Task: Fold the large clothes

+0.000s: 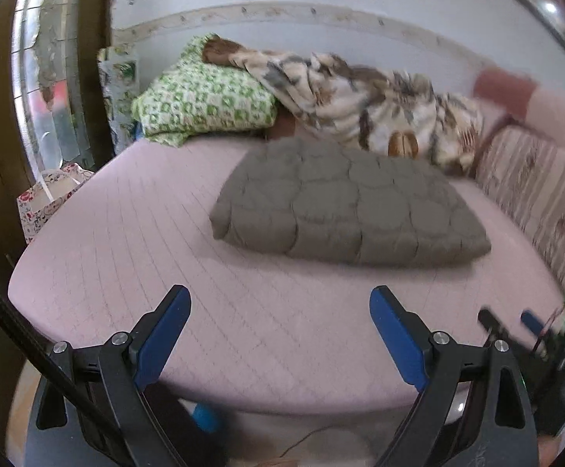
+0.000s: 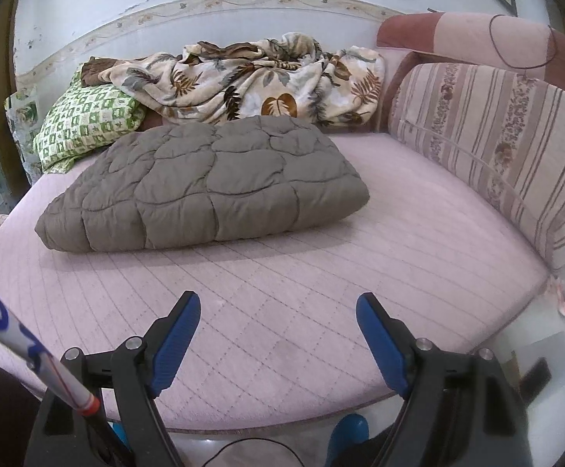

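Note:
A grey-brown quilted padded garment [image 1: 352, 202] lies folded into a thick rectangle on the pink quilted mattress [image 1: 165, 272]; it also shows in the right wrist view [image 2: 208, 186]. My left gripper [image 1: 280, 303] is open and empty above the mattress's near edge, well short of the garment. My right gripper [image 2: 278, 311] is open and empty, also over the near part of the mattress [image 2: 321, 292]. The right gripper [image 1: 509, 319] shows blurred at the lower right of the left wrist view.
A leaf-print blanket [image 2: 266, 78] is bunched along the back wall. A green checked pillow [image 2: 84, 124] lies at the back left. A striped cushion [image 2: 496, 148] lines the right side. A printed bag [image 1: 49, 202] stands beside the bed at left.

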`<state>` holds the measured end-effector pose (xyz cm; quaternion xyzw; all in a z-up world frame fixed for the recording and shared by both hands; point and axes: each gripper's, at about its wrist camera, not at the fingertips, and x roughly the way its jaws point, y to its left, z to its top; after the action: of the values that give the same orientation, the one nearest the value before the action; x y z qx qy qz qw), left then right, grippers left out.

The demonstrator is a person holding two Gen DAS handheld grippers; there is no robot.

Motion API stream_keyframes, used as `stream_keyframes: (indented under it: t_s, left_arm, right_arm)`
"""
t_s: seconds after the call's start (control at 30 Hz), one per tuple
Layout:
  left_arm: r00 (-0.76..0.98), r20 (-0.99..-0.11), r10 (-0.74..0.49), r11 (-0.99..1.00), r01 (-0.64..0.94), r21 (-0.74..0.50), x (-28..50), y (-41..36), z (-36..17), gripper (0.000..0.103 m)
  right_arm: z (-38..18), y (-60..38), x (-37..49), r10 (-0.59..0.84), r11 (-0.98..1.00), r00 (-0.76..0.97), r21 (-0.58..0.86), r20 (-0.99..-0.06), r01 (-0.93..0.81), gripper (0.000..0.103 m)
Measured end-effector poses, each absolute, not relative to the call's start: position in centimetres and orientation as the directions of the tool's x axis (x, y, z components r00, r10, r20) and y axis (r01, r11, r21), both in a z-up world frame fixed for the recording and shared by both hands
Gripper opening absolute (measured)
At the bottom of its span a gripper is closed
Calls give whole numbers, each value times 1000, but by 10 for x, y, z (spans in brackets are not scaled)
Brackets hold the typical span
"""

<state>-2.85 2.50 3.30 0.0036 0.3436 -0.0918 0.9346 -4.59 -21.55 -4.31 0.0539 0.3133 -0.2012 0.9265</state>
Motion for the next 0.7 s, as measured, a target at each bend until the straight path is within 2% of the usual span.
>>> stream_keyframes:
  t_s: [0.7]
  left_arm:
    - [603, -786, -136, 987, 149, -57, 3, 21, -20, 93]
  right_arm:
    - [-50, -192, -24, -365, 922, 692, -140, -623, 360, 88]
